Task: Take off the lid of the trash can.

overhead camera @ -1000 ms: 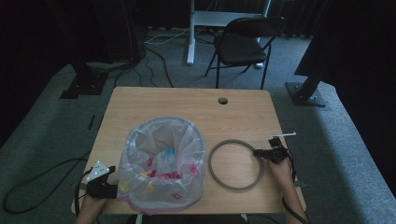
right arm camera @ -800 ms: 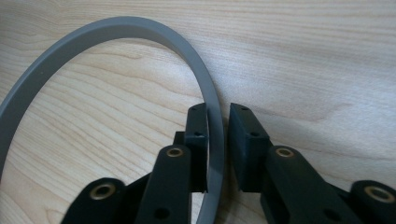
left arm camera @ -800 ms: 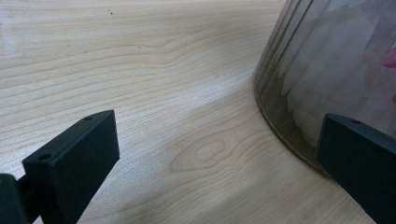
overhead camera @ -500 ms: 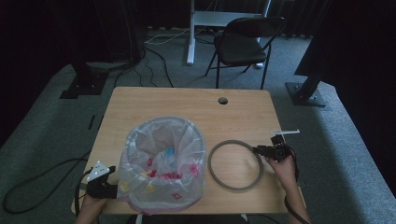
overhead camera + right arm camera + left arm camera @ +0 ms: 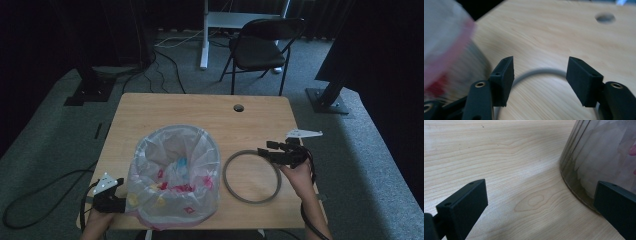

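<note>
Judging progress: the bag-lined bin point(image 5: 172, 175) stands at the near left of the table point(image 5: 200, 107), liner draped over its rim, and the grey ring point(image 5: 251, 176) lies flat just right of it, not yet fitted. Your right gripper point(image 5: 263, 151) hovers over the ring's far right edge, jaws just opened, nothing between them. Your left gripper point(image 5: 120, 205) sits spread wide at the bin's base, gripping nothing. Seating the ring remains.
</note>
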A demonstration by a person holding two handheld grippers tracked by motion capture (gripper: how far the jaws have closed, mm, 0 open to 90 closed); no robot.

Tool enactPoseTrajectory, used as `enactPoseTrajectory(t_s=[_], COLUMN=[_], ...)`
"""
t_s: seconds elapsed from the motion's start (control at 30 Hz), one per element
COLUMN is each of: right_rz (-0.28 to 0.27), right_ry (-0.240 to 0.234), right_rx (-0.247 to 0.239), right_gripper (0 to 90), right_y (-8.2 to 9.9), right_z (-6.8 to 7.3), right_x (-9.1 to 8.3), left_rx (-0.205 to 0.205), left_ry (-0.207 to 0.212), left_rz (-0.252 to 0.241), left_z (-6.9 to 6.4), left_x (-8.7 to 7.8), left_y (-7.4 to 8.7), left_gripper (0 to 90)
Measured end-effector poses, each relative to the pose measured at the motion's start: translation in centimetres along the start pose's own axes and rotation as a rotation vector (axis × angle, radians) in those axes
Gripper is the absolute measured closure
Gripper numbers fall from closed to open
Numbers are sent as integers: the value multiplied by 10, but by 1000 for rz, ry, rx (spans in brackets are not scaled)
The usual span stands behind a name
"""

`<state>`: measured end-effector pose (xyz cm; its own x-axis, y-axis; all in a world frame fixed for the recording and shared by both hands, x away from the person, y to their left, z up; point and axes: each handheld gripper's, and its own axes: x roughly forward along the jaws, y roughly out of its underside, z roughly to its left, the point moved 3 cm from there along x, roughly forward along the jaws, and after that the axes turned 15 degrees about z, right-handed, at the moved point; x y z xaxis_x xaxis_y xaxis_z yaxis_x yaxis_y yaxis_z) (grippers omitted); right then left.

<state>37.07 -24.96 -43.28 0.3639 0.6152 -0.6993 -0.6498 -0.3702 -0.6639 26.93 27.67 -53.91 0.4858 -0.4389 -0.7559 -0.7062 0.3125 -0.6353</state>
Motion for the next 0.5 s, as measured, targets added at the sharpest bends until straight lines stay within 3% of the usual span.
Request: enactPoseTrajectory(t_s=[0.13,0.3,0.5], right_rz=[-48,-96,-120], right_ry=[-23,-93,-118], right_rx=[-66,-122,-178], right_gripper=[330,298,287], right_y=[-19,-42,-70], right_z=[24,53,81], right_x=[-10,-16,-16], left_rx=[0,1,6], left_ry=[2,0,-4], left_rz=[-1,0,5], left_z=[0,0,0], left_x=[0,0,-1], left_y=[0,0,0], left_gripper=[0,0,0])
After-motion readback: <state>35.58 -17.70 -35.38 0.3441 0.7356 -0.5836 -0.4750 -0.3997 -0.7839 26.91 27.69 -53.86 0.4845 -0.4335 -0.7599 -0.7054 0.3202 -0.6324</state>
